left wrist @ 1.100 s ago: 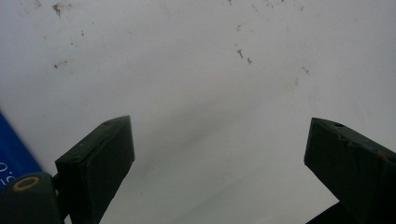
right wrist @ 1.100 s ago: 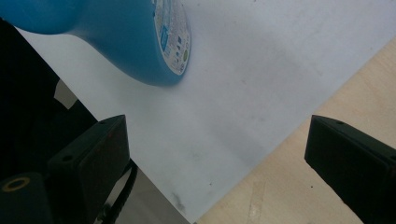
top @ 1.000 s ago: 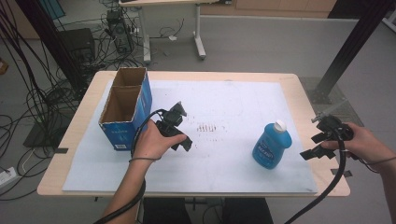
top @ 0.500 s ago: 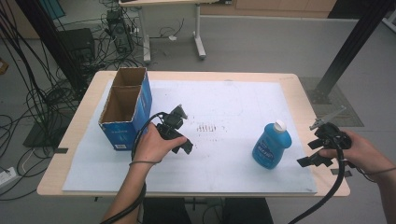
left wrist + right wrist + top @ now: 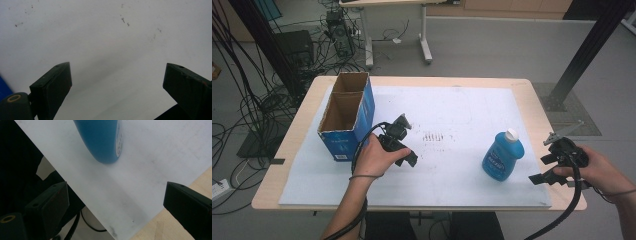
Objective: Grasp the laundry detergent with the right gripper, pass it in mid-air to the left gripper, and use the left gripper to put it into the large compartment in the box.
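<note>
A blue bottle [image 5: 503, 156] with a white cap stands on the white sheet [image 5: 452, 110], right of centre. My right gripper [image 5: 542, 169] hovers near the table's front right corner, just right of the bottle, jaws open and empty. In the right gripper view the bottle [image 5: 102, 140] lies ahead of the open right gripper [image 5: 116, 202], apart from it. My left gripper [image 5: 404, 150] rests in a hand at centre left, beside the cardboard box [image 5: 346, 115]. In the left gripper view, the left gripper [image 5: 117, 85] is open over bare sheet.
The blue cardboard box is open at the top, has two compartments and stands at the sheet's left edge. Faint dark marks [image 5: 433, 136] dot the sheet's middle. The wooden table edge [image 5: 557, 145] shows at the right. Cables and a black frame stand on the floor to the left.
My right gripper has drifted toward the table's near edge, staying right of the bottle. The left hand and the bottle have not moved.
</note>
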The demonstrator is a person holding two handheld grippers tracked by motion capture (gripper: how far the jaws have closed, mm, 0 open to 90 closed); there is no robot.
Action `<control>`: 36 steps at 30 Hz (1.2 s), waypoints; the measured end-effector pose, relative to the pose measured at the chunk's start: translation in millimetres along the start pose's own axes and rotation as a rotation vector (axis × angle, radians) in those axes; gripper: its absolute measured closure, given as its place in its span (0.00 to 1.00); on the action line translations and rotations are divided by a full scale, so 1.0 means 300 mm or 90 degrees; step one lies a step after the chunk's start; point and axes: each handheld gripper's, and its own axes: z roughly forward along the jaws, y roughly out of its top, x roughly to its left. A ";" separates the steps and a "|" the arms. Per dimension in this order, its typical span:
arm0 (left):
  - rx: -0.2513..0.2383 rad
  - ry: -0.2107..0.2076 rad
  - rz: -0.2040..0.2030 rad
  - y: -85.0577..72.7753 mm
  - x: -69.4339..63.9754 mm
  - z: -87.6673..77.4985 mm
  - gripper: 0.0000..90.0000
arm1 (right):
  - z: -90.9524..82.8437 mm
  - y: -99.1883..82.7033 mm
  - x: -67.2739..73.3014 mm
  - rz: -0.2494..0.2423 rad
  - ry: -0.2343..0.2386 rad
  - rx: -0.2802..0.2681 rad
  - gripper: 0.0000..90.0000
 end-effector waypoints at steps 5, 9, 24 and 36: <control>0.000 -0.002 0.003 -0.001 -0.004 -0.001 0.10 | 0.007 -0.003 0.013 -0.005 0.002 -0.005 0.07; -0.003 -0.002 0.004 -0.004 -0.008 -0.002 0.10 | 0.016 -0.014 0.024 -0.004 0.007 -0.019 0.07; -0.004 -0.002 0.002 -0.009 -0.011 -0.004 0.10 | 0.029 -0.051 0.044 0.004 -0.001 -0.061 0.06; -0.009 -0.003 -0.001 -0.014 -0.016 -0.006 0.10 | 0.053 -0.075 0.064 0.011 -0.013 -0.090 0.05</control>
